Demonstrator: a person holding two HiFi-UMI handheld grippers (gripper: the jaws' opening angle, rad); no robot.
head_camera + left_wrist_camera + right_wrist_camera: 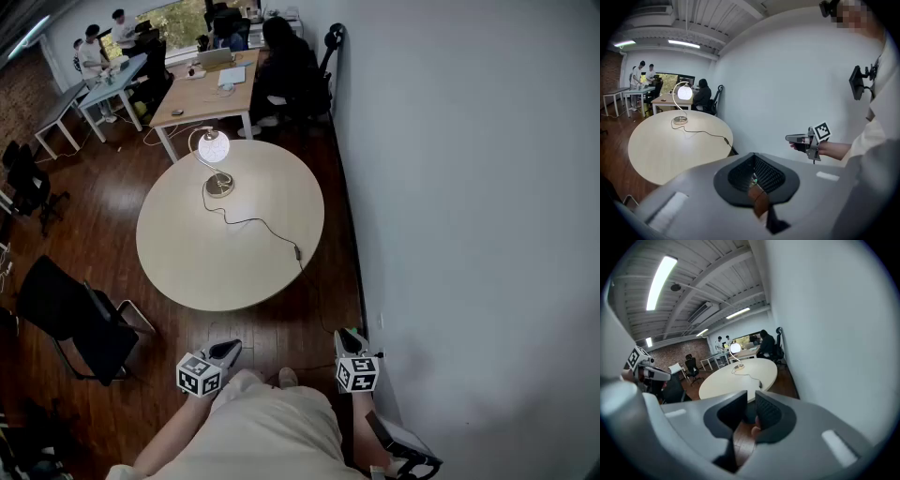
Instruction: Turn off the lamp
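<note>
**Head view:** lamp (214,159), lit, on round table (169,272), well ahead of both grippers. Likely light, with a fragile globe; best worked at the cord switch (297,252). Left gripper (228,349) and right gripper (349,337) are held low, pointing forward.

**Left gripper view:** jaws together, empty; lamp far ahead-left.

**Right gripper view:** jaws narrowly apart, empty; lamp far ahead.

I see the lamp (214,150) on the round table (206,272) near its 12 o'clock edge, its cord (296,251) trailing toward 4 o'clock; a chair (70,319) stands at the table's 8 o'clock.
</note>
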